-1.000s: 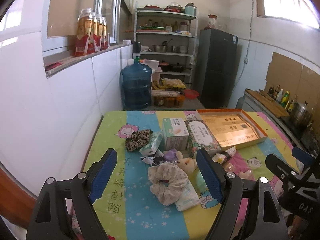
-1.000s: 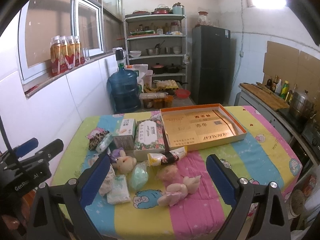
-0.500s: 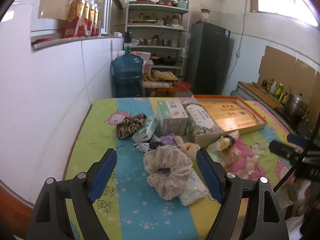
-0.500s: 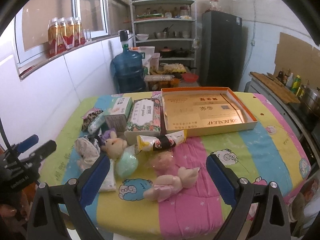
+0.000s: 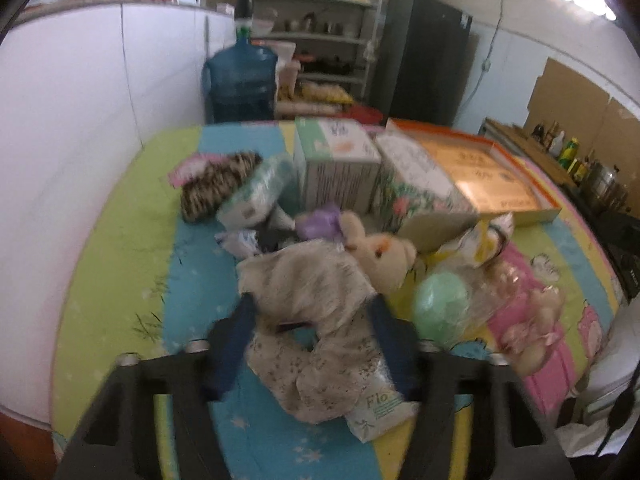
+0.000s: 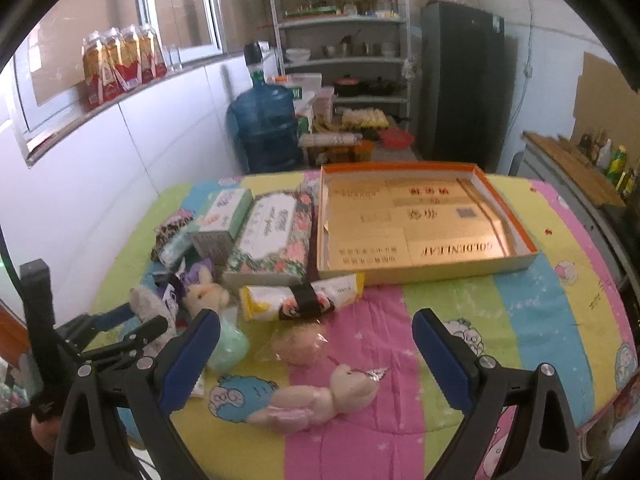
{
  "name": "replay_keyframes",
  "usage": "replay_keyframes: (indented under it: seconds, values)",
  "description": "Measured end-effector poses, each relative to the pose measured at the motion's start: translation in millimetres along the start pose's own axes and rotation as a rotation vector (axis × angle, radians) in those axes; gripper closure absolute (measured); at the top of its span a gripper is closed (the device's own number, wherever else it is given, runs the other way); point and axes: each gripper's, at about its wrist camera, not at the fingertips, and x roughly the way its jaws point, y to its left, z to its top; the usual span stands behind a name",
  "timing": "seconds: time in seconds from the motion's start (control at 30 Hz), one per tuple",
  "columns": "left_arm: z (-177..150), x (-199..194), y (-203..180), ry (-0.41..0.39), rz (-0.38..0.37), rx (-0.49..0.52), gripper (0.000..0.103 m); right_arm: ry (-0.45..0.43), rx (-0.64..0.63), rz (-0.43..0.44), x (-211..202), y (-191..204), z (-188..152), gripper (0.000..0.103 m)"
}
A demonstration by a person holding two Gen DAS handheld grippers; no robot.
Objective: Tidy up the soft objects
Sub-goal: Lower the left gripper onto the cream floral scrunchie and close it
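Observation:
A cream speckled scrunchie (image 5: 316, 312) lies on the striped tablecloth with my left gripper (image 5: 312, 344) around it, blue fingers either side, still open. A beige plush bunny (image 5: 384, 260), a mint-green ball (image 5: 440, 308) and a leopard scrunchie (image 5: 216, 188) lie close by. My right gripper (image 6: 316, 360) is open and empty above a pink plush toy (image 6: 316, 402). The left gripper shows in the right wrist view (image 6: 132, 328).
An open orange box (image 6: 416, 220) stands at the back right. Two tissue boxes (image 6: 276, 236) stand beside it. A tissue pack (image 5: 380, 412) lies under the scrunchie. A wrapped roll (image 6: 300, 300) lies mid-table. A wall runs along the left.
My left gripper has dropped forward onto the cream scrunchie, which now sits between its fingers. My right gripper has moved slightly closer to the table.

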Motion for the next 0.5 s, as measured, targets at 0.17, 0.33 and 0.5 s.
replay_keyframes:
  seconds: [0.17,0.33,0.5]
  values:
    - [-9,2,0,-0.009,-0.022,-0.009,0.075,0.039,-0.047,0.036,13,1,-1,0.011]
    - [-13,-15,2,-0.049,-0.037,-0.026,0.092,0.025,-0.068,0.085,28,3,4,0.016]
    - [-5,-46,2,-0.134,-0.012,-0.022,0.092,0.037,-0.141,0.095,52,7,7,0.016]
